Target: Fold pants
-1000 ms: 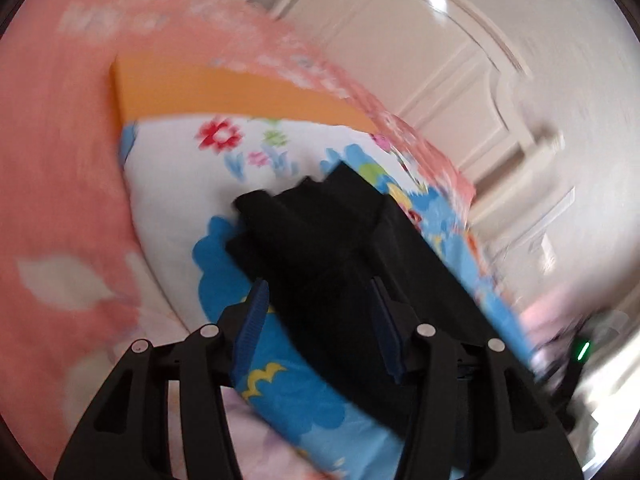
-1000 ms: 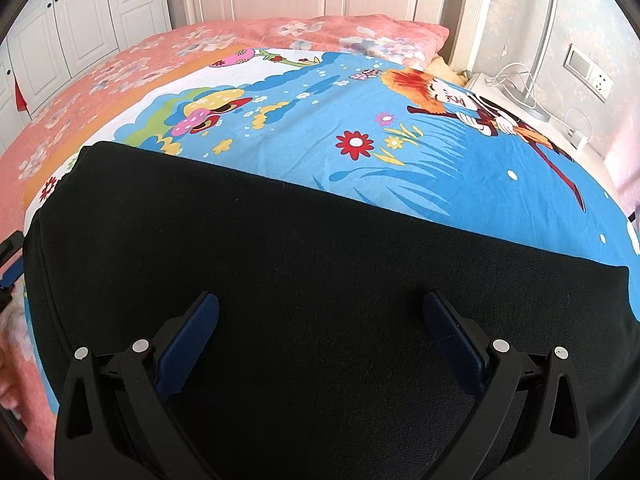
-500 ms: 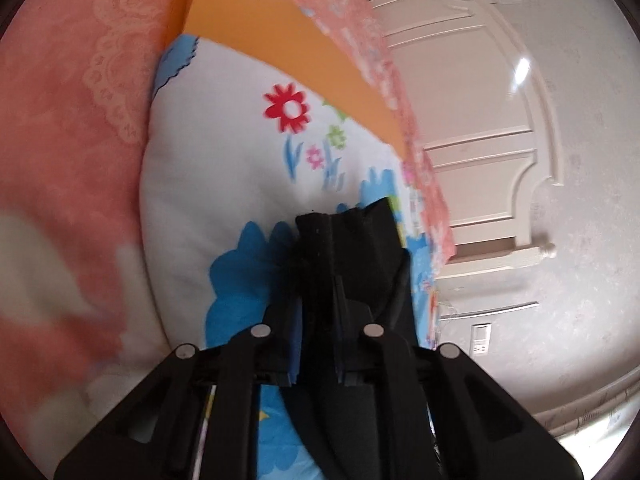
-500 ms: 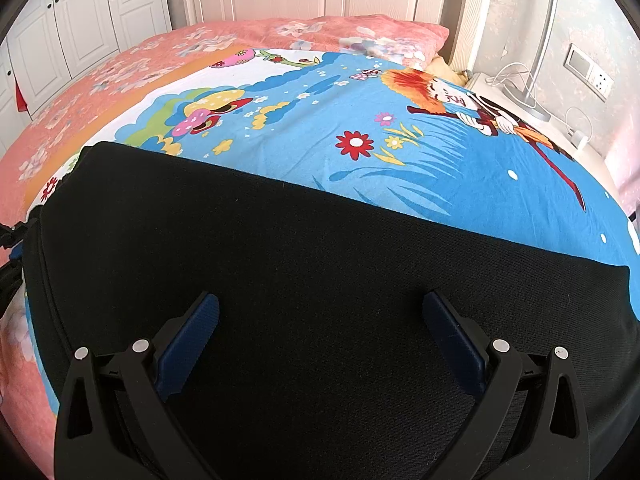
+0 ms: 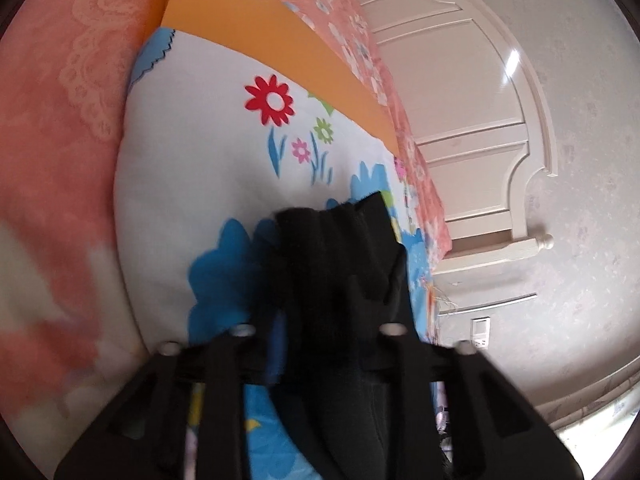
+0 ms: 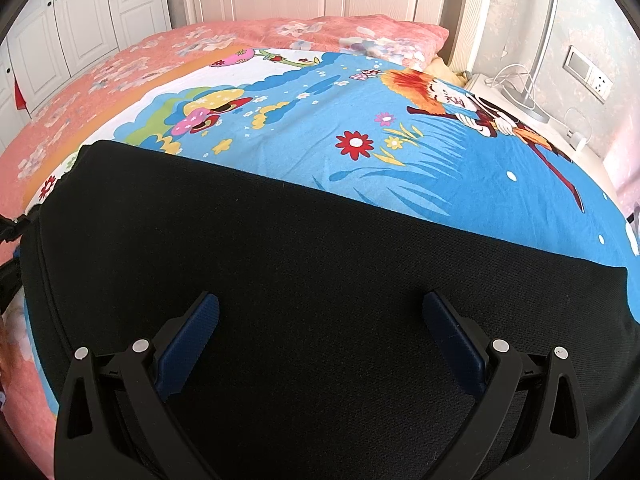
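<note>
Black pants (image 6: 280, 240) lie flat across the cartoon bedspread (image 6: 400, 184), filling the lower half of the right wrist view. My right gripper (image 6: 320, 304) hovers over them, fingers spread wide and open with only flat cloth beneath. In the left wrist view one narrow end of the pants (image 5: 336, 248) is bunched up between the fingers of my left gripper (image 5: 320, 320). Its jaws are opening slightly, but the cloth still fills the gap and the pads still press on it. The pad faces are hidden by the fabric.
A pink flowered quilt (image 6: 120, 76) covers the bed's left side, and a pink pillow (image 6: 360, 36) lies at the head. White wardrobe doors (image 6: 80, 20) stand at the back left. A bedside table with a lamp and cables (image 6: 520, 96) is at the right.
My left gripper went from open around the pants' end to closed on the bunched cloth, and it rolled and dipped. Its fingers now stand slightly wider. The right gripper has not moved.
</note>
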